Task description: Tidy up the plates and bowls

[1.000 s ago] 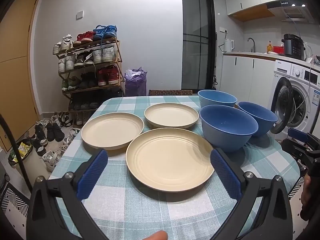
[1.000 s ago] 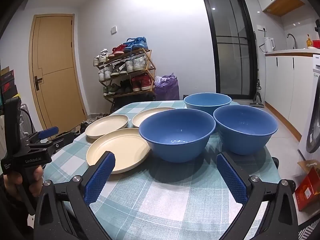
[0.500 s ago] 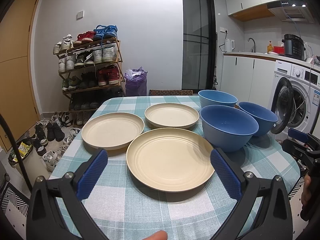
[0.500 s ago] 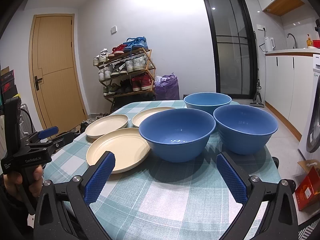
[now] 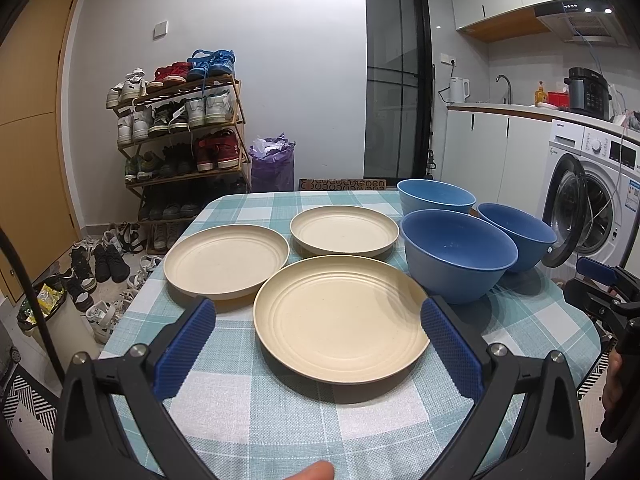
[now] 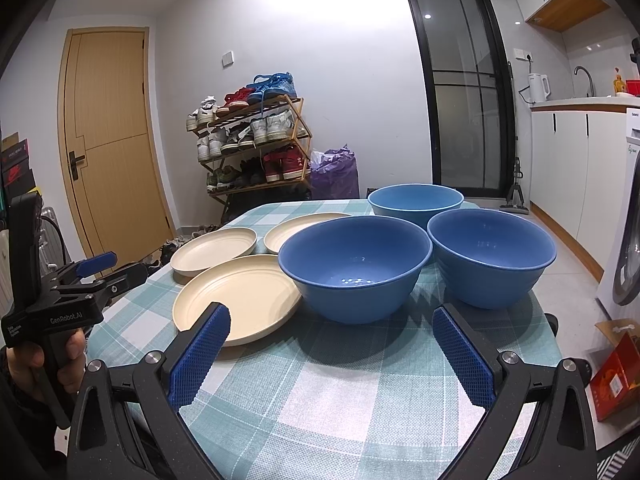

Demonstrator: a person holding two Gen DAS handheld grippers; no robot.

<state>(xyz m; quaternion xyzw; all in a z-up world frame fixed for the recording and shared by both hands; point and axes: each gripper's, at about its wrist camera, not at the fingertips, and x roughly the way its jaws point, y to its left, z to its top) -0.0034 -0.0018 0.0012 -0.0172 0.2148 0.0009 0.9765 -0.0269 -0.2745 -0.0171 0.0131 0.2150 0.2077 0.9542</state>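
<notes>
- A checked tablecloth (image 5: 280, 400) covered the table.
- A shoe rack (image 5: 180, 140) stood full against the wall.
- A purple bag (image 5: 272, 164) sat just beside it.
- A washing machine (image 5: 592, 200) had its door open.
- A wooden door (image 6: 112, 140) was closed.

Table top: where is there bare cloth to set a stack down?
The near strip of the checked tablecloth, between the grippers and the nearest plate and nearest bowl, is bare. The cloth's far left corner behind the plates also looks free. The middle is crowded: three plates and three bowls sit close together.
</notes>
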